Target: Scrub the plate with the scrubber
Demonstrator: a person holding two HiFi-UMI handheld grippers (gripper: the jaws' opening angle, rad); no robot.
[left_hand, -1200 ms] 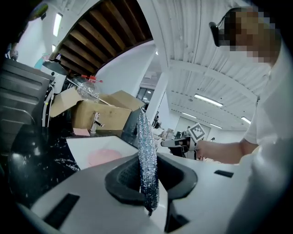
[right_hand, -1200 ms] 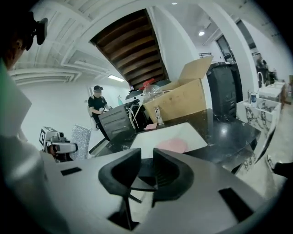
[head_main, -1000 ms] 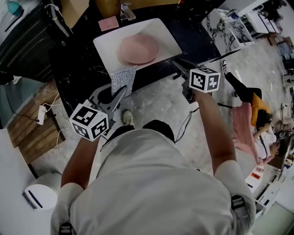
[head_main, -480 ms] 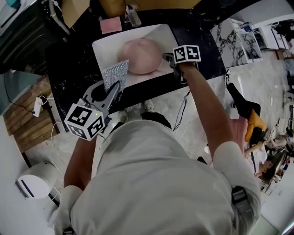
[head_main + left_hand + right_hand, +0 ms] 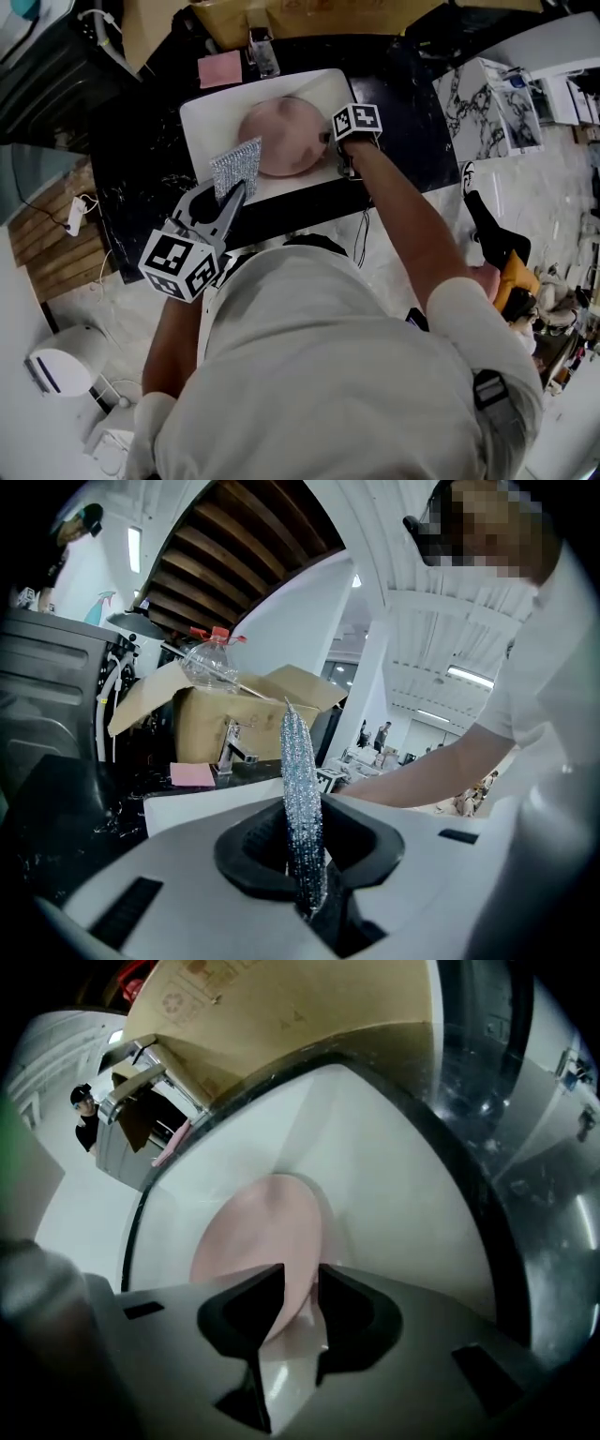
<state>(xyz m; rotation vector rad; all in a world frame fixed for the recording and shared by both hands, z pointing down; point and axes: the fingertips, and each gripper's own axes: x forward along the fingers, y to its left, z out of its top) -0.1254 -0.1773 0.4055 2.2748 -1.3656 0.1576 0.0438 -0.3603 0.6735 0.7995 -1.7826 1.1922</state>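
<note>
My kit: white short-slv tee (image 5: 337, 375).
L gripper (image 5: 232, 195) & R gripper (image 5: 325, 138): grey bodies, black pads (image 5: 246, 850), b/w marker cubes (image 5: 183, 265).

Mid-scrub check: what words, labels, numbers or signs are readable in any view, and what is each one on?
No word or number can be read.
Cardboard box: a recycling-arrows sign and other printed marks, too blurred to read.
Marker cube on the left gripper: black-and-white square patterns, no letters.
Marker cube on the right gripper: black-and-white square patterns too, no letters.
</note>
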